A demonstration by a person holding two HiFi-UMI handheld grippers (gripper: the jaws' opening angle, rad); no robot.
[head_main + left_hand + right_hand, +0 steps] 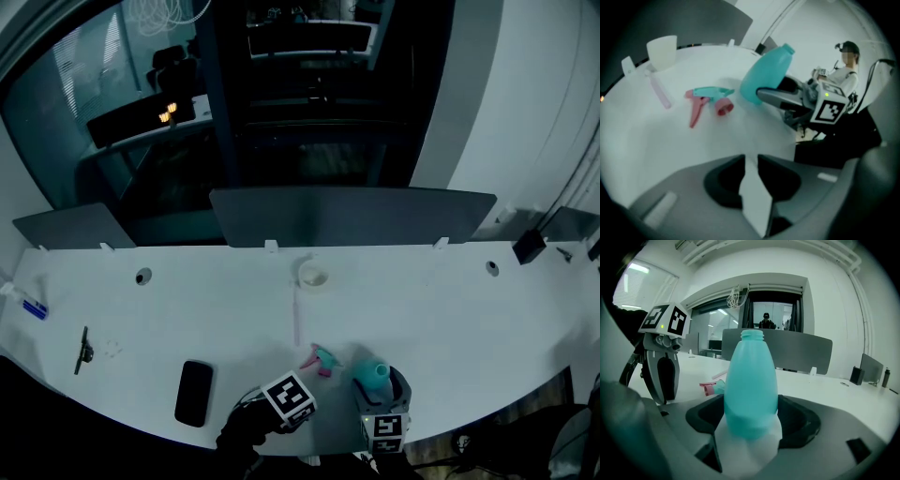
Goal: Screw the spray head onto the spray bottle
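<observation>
The teal spray bottle (751, 385) stands upright with its neck uncapped, and my right gripper (751, 423) is shut on its lower body. In the head view the bottle (373, 375) is near the desk's front edge. The spray head (708, 100), teal with a pink trigger and collar, lies on its side on the white desk (431, 309), just left of the bottle (764, 75). Its pale dip tube (660, 91) trails away from it. My left gripper (750, 161) points down at the desk short of the spray head, its jaws a narrow gap apart with nothing between them.
A black phone (194, 392) lies left of the grippers. A white cup (313, 276) stands farther back at mid-desk. A blue marker (34, 308) and a small black tool (83, 349) are at the far left. Grey partition panels (352, 216) line the back. A person (843, 70) sits beyond the desk.
</observation>
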